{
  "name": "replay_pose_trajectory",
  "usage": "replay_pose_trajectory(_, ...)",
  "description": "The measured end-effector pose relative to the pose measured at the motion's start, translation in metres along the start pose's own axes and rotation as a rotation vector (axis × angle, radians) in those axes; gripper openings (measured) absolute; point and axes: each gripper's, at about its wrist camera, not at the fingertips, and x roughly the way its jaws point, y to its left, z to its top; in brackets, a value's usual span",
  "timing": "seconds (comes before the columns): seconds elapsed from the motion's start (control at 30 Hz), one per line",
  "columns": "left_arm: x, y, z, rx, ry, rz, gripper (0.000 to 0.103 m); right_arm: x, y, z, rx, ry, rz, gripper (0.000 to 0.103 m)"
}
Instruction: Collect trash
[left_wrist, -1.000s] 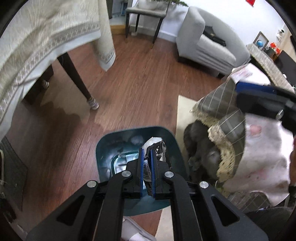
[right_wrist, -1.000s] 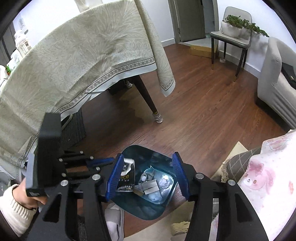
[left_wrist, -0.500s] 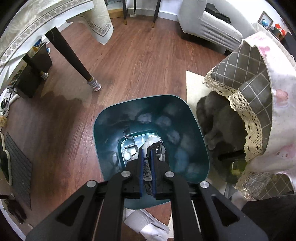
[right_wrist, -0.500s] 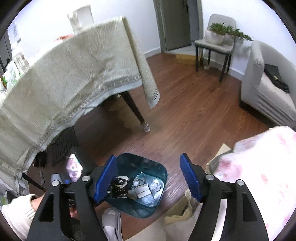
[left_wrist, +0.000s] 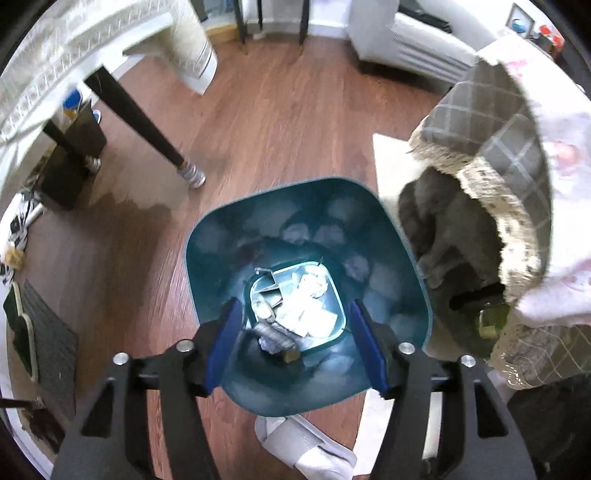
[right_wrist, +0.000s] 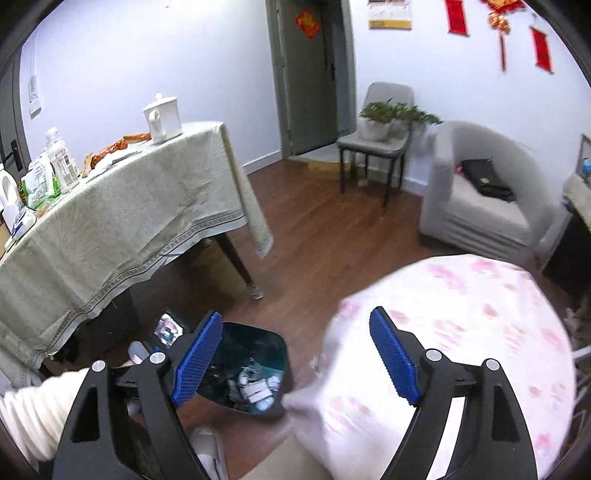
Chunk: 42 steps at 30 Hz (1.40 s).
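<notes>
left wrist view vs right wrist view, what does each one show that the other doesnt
Only the left wrist view shows the grey cat under the checked cloth, and looks straight down at the trash on the bin's bottom.

Only the right wrist view shows the tabletop with the white jug, the door and the red wall hangings.

Both show the teal bin, the armchair, and open blue fingers with nothing between them.

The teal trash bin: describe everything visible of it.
The teal trash bin is a smooth, glossy, plastic-looking tub with a rounded-square rim, walls tapering to a smaller flat bottom. It stands upright and lidless on the wood floor, beside a pale rug. Crumpled paper and wrappers lie inside. The open left gripper hangs above without touching.
</notes>
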Motion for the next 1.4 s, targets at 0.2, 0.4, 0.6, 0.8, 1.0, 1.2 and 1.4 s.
replay_pose_trajectory(0.2, -0.05, -0.003, -0.001, -0.039, -0.148, -0.012, 0.084, -0.06, -0.014, -0.02, 0.017, -0.073, -0.061, 0.088)
replay_pose_trajectory(0.4, -0.12, -0.014, -0.004, -0.048, -0.297, 0.018, 0.094, -0.101, -0.028, -0.029, 0.059, -0.124, -0.123, 0.096)
replay_pose_trajectory(0.6, -0.201, -0.028, -0.016, -0.043, -0.428, 0.045, 0.095, -0.14, -0.024, -0.03, 0.043, -0.168, -0.132, 0.098)
replay_pose_trajectory(0.8, -0.268, -0.053, -0.033, -0.016, -0.512, 0.064, 0.096, -0.177, -0.021, -0.052, 0.062, -0.206, -0.17, 0.099)
replay_pose_trajectory(1.0, -0.318, -0.081, -0.065, -0.032, -0.57, 0.069, 0.097, -0.192, -0.02, -0.092, 0.079, -0.214, -0.223, 0.099)
replay_pose_trajectory(1.2, -0.347, -0.114, -0.102, 0.022, -0.625, 0.101, 0.097, -0.196, -0.02, -0.121, 0.111, -0.19, -0.227, 0.099)
replay_pose_trajectory(1.4, -0.364, -0.126, -0.119, 0.011, -0.676, 0.096, 0.097, -0.202, -0.006, -0.143, 0.082, -0.182, -0.231, 0.099)
